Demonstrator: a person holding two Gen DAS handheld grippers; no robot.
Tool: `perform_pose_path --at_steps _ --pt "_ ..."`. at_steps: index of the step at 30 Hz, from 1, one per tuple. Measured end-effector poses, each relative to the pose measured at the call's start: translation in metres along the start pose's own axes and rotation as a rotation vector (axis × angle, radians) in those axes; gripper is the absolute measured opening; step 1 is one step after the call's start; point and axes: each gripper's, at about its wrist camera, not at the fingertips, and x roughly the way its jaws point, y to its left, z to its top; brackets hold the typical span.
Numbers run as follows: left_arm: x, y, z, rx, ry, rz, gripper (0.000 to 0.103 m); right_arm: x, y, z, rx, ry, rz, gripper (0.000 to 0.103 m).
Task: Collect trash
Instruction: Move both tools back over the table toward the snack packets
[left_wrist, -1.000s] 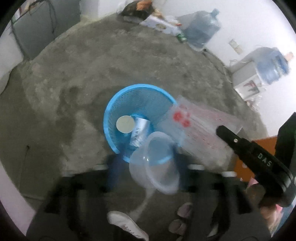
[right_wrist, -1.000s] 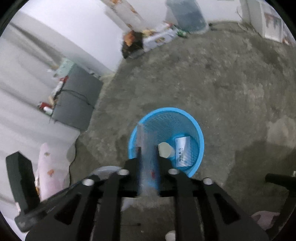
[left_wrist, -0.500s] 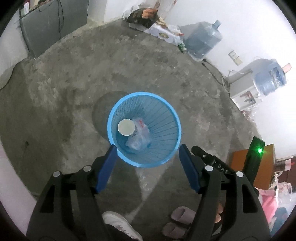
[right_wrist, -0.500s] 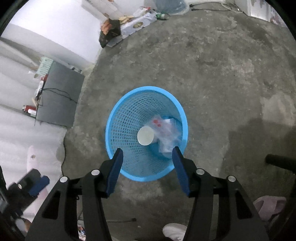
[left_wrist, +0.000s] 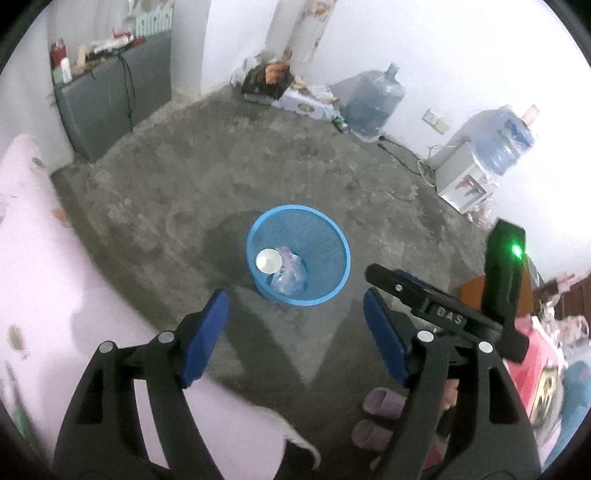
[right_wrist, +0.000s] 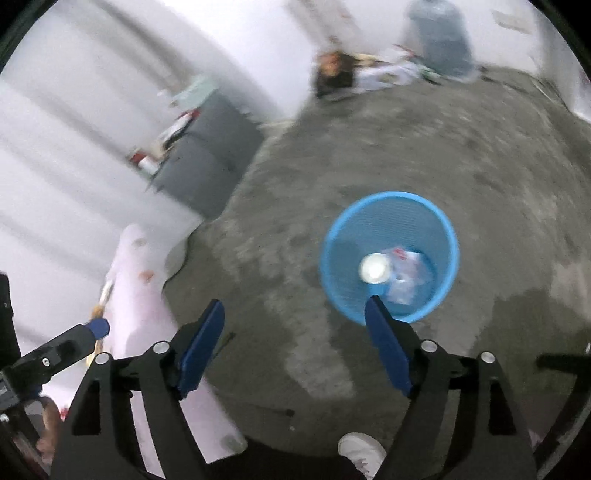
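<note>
A blue mesh waste basket stands on the concrete floor; it also shows in the right wrist view. Inside lie a white paper cup, a clear plastic bag with red print and other clear plastic. The cup and the bag show in the right wrist view too. My left gripper is open and empty, high above the basket's near side. My right gripper is open and empty, above the floor left of the basket.
A pink-covered bed lies at the left. A grey cabinet stands at the back left. Water jugs, a dispenser and boxes line the far wall. Slippers lie near my feet.
Both grippers let go of the clear cup and the plastic bag, which now lie in the basket. Both grippers have opened and drawn up and back from the basket.
</note>
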Motion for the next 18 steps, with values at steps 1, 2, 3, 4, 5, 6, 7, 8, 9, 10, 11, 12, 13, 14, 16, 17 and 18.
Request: perform_pose_path --at_steps 1,2,3,4,5,6,7,8,9,10,11,12,13,14,16,17,18 --pt "-0.014 0.007 -0.006 -0.002 -0.015 0.006 0.074 -0.001 0.016 -0.003 -0.039 0.012 0.015 0.079" --pt "-0.033 0.017 -0.013 -0.008 -0.032 0.018 0.075 -0.002 0.025 -0.005 -0.061 0.022 0.021 0.079" --pt "-0.046 0.024 -0.017 -0.014 -0.04 0.029 0.075 -0.002 0.037 -0.008 -0.087 0.04 0.03 0.08" --pt "-0.059 0.034 -0.02 -0.023 -0.048 0.041 0.076 -0.002 0.044 -0.01 -0.1 0.049 0.038 0.08" --pt "-0.073 0.045 -0.025 -0.034 -0.054 0.054 0.076 -0.002 0.056 -0.013 -0.123 0.065 0.058 0.08" --pt "-0.094 0.063 -0.033 -0.058 -0.07 0.074 0.076 -0.002 0.064 -0.016 -0.139 0.076 0.069 0.08" --pt "-0.108 0.075 -0.039 -0.077 -0.085 0.09 0.076 -0.003 0.075 -0.018 -0.157 0.085 0.077 0.08" --pt "-0.122 0.086 -0.044 -0.093 -0.099 0.109 0.076 -0.005 0.085 -0.021 -0.179 0.09 0.091 0.08" --pt "-0.145 0.106 -0.052 -0.125 -0.128 0.145 0.076 -0.006 0.095 -0.024 -0.199 0.094 0.109 0.08" --pt "-0.157 0.118 -0.056 -0.144 -0.145 0.163 0.076 -0.006 0.106 -0.027 -0.216 0.102 0.126 0.08" --pt "-0.175 0.135 -0.063 -0.175 -0.171 0.191 0.076 -0.006 0.114 -0.031 -0.23 0.11 0.14 0.08" --pt "-0.191 0.149 -0.07 -0.207 -0.193 0.213 0.076 -0.005 0.125 -0.034 -0.248 0.123 0.153 0.08" --pt "-0.207 0.165 -0.078 -0.245 -0.218 0.23 0.076 -0.004 0.133 -0.037 -0.261 0.131 0.158 0.08" --pt "-0.222 0.179 -0.085 -0.282 -0.243 0.24 0.076 -0.001 0.147 -0.04 -0.285 0.144 0.161 0.08" --pt "-0.252 0.212 -0.103 -0.368 -0.29 0.252 0.076 0.004 0.17 -0.046 -0.324 0.173 0.183 0.08" --pt "-0.262 0.226 -0.112 -0.405 -0.303 0.256 0.076 0.007 0.179 -0.047 -0.335 0.185 0.192 0.08" --pt "-0.267 0.235 -0.117 -0.427 -0.308 0.261 0.076 0.009 0.188 -0.049 -0.344 0.195 0.203 0.08"
